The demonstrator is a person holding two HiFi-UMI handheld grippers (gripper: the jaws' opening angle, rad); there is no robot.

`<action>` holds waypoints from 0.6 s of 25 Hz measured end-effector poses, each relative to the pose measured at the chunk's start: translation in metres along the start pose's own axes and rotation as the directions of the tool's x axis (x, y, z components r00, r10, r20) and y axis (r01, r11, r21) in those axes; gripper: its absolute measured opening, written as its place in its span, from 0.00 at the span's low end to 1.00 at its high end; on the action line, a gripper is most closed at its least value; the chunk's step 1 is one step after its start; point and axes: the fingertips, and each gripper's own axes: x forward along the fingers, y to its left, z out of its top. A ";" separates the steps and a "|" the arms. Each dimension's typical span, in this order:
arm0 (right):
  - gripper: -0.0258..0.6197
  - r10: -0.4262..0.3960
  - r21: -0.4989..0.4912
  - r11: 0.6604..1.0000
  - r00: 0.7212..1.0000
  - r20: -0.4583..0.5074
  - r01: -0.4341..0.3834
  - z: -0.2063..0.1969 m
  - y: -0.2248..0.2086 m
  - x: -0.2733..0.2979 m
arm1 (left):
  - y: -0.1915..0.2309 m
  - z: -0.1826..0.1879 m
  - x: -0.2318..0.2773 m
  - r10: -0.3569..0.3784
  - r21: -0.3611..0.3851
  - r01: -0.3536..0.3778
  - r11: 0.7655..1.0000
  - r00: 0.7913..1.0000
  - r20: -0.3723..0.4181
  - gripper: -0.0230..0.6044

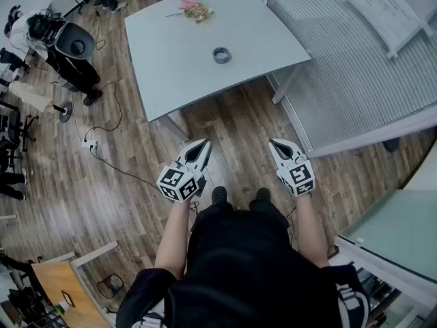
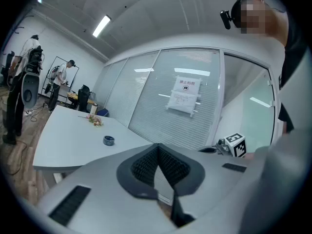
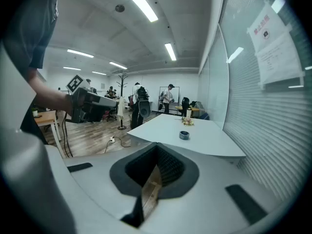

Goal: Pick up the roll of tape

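Note:
A small dark roll of tape [image 1: 221, 55] lies flat near the middle of a pale grey table [image 1: 164, 67]. It also shows as a small ring [image 2: 108, 140] in the left gripper view and in the right gripper view [image 3: 184, 135]. My left gripper [image 1: 203, 146] and my right gripper [image 1: 275, 144] are held side by side over the wooden floor, well short of the table. Both point toward the table. Both are shut, with nothing between their jaws.
A small bunch of pink flowers [image 1: 196, 9] lies at the table's far side. A glass partition with blinds [image 1: 355, 60] runs along the right. Cables [image 1: 102, 149] trail over the floor at left, where people [image 1: 54, 46] and equipment stand. The person's shoes [image 1: 239, 197] are just behind the grippers.

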 end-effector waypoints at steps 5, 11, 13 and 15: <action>0.05 -0.045 0.009 0.999 0.999 0.007 0.045 0.007 0.010 0.016 | 0.017 0.005 -0.007 -0.040 0.014 0.040 0.999 0.999 -0.023 0.07; 0.05 -0.074 0.016 0.997 0.997 -0.001 0.074 0.012 0.033 0.027 | 0.039 0.013 -0.023 -0.057 0.046 0.059 0.997 0.997 -0.049 0.07; 0.05 -0.072 0.011 0.997 0.997 -0.009 0.073 0.012 0.038 0.030 | 0.045 0.013 -0.026 -0.062 0.035 0.064 0.997 0.997 -0.052 0.07; 0.05 -0.065 0.008 0.998 0.998 -0.012 0.065 0.012 0.042 0.032 | 0.048 0.014 -0.028 -0.066 0.025 0.067 0.997 0.996 -0.052 0.07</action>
